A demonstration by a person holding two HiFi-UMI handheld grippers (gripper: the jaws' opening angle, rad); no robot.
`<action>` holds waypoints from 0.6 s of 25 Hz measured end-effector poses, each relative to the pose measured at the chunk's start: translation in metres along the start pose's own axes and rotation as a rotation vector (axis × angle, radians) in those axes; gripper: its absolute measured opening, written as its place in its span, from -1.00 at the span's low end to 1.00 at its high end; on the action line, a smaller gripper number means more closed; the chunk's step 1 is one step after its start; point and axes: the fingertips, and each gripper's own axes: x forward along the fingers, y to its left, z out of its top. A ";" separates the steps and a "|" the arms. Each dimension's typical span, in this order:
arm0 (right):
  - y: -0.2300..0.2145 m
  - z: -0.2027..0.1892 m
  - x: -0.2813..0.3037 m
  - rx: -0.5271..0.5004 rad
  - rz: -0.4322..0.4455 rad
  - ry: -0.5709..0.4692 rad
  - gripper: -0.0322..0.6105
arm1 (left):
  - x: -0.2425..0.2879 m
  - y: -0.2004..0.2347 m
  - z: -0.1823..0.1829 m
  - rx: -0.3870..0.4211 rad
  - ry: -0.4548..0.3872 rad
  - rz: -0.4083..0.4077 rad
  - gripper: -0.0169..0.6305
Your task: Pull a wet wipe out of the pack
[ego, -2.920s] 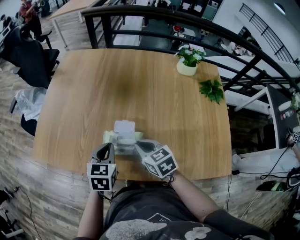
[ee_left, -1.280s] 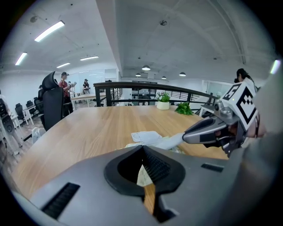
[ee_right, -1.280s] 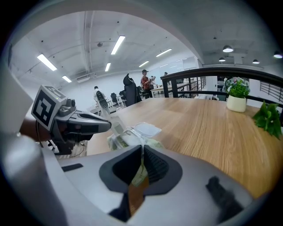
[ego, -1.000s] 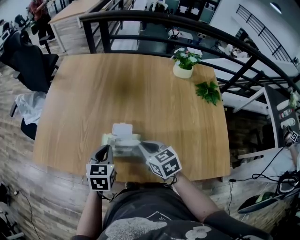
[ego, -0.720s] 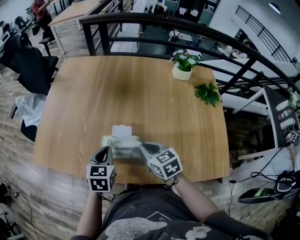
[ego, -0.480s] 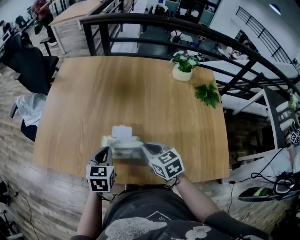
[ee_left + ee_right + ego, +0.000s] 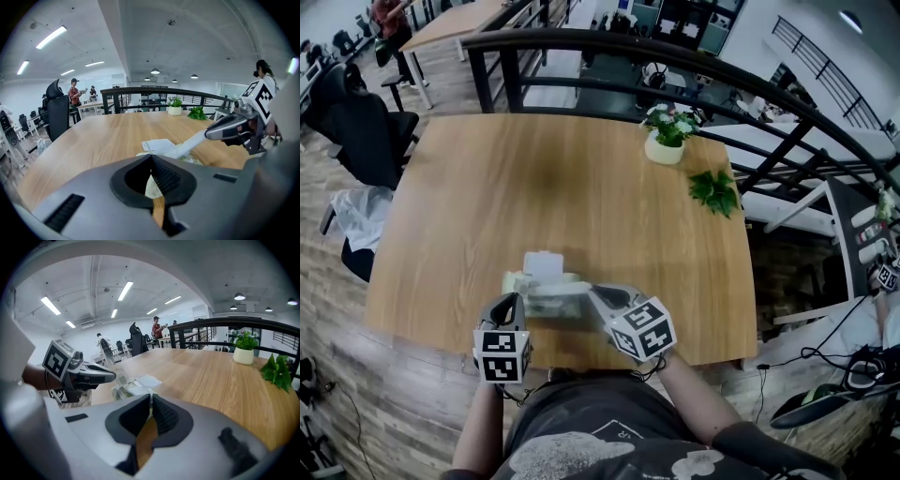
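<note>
wet wipe (image 7: 189, 140) part-way out of the pack

the wet wipe runs as a taut white strip from the mouth of the pack (image 7: 525, 281) to the right gripper (image 7: 598, 292), whose jaws are clamped on its free end. the pack lies near the front edge of the wooden table (image 7: 581, 169), its white lid (image 7: 544, 263) flipped back. the left gripper (image 7: 516, 300) sits at the pack's left end with its jaws fully closed. a pale edge shows between them, so it looks to be pinching the pack's wrapper to anchor it.

to finish the pull cleanly, the left side should hold the pack flat while the right draws away from the opening in one steady line, somewhat upward. that way the sheet slides free of the slit rather than tearing or lifting the pack. a jerk may drag the next sheet out too far.

about three seconds back, the right gripper's tip sat right at the opening. it has since backed off toward the person and to the right, and the strip has lengthened. the left gripper and the pack are where they were, lid open as before.
</note>
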 end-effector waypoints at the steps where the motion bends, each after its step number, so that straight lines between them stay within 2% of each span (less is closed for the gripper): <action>1: 0.000 0.002 -0.001 0.000 0.000 -0.006 -0.79 | 0.000 0.000 0.000 0.002 -0.002 0.000 -0.90; 15: 0.001 0.018 -0.026 0.002 -0.034 -0.072 -0.79 | -0.006 -0.004 0.003 0.023 -0.015 0.005 -0.90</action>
